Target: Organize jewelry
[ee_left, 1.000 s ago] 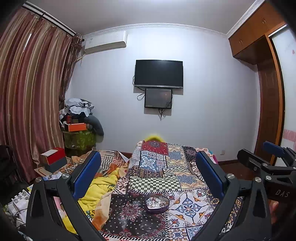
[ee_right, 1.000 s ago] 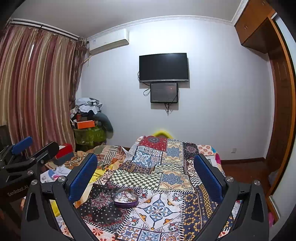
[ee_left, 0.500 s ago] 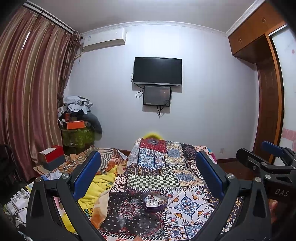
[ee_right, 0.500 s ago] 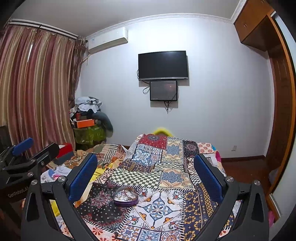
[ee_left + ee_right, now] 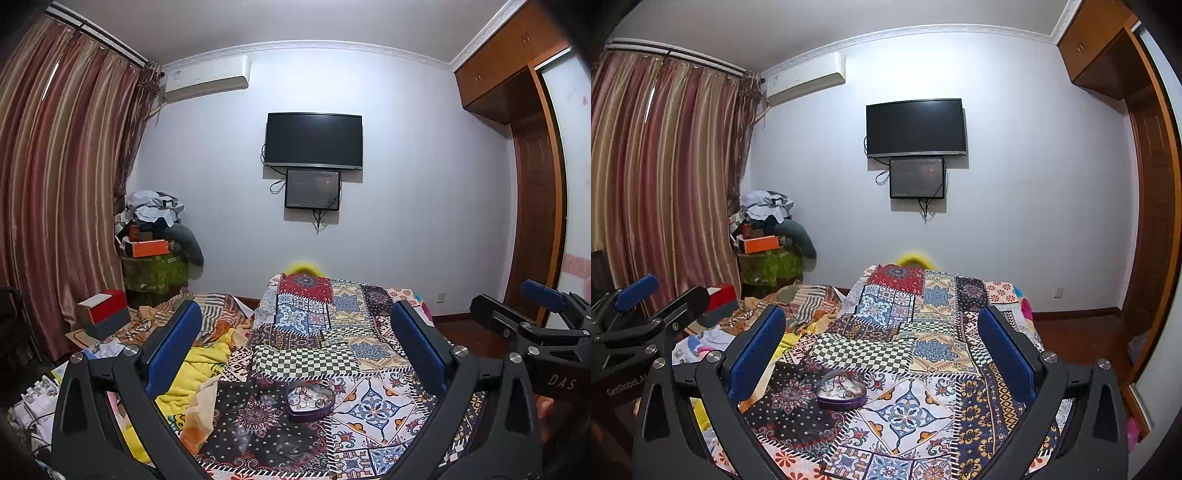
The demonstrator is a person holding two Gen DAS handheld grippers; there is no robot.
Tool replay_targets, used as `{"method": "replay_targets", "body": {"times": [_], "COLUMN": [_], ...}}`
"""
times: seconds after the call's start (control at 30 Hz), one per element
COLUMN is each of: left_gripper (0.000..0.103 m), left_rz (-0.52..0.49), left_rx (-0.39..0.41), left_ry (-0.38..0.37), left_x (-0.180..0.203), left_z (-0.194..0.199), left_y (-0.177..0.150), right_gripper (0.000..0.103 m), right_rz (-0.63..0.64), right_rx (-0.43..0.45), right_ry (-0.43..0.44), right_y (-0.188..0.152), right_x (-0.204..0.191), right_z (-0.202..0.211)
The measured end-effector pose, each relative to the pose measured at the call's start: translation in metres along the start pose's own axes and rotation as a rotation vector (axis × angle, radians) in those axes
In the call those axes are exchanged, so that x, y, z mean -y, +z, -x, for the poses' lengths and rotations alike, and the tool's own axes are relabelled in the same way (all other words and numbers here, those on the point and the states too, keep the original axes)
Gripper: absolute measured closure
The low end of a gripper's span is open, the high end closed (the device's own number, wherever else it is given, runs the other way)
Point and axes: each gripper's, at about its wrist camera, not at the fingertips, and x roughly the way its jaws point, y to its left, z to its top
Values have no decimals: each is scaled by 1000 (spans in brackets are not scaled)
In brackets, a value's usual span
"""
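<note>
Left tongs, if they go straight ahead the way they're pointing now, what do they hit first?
Probably nothing close. The open left tongs point level over the patchwork bedspread toward the white far wall. The purple heart-shaped jewelry tin sits below that line, though depth is hard to judge.

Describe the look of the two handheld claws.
Both match: the left claw and right claw have black angular frames with silver bolts and flat blue finger pads. White lettering marks the bodies: "DAS" on the right, "GenRobot" on the left.
</note>
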Motion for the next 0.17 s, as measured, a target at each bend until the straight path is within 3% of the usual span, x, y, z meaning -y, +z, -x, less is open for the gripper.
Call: {"method": "replay_targets", "body": {"times": [0.17], "left_gripper": [1], "left_rz": [-2], "left_rx": [-5], "left_ry": [-5], "left_x": [0], "left_z": [-1], "left_y": [0], "right_gripper": [0], "right_rz": [-1], "right_rx": [-2], "right_ry": [-1], "right_y": [0], "right_x": [0], "right_z": [-1]}}
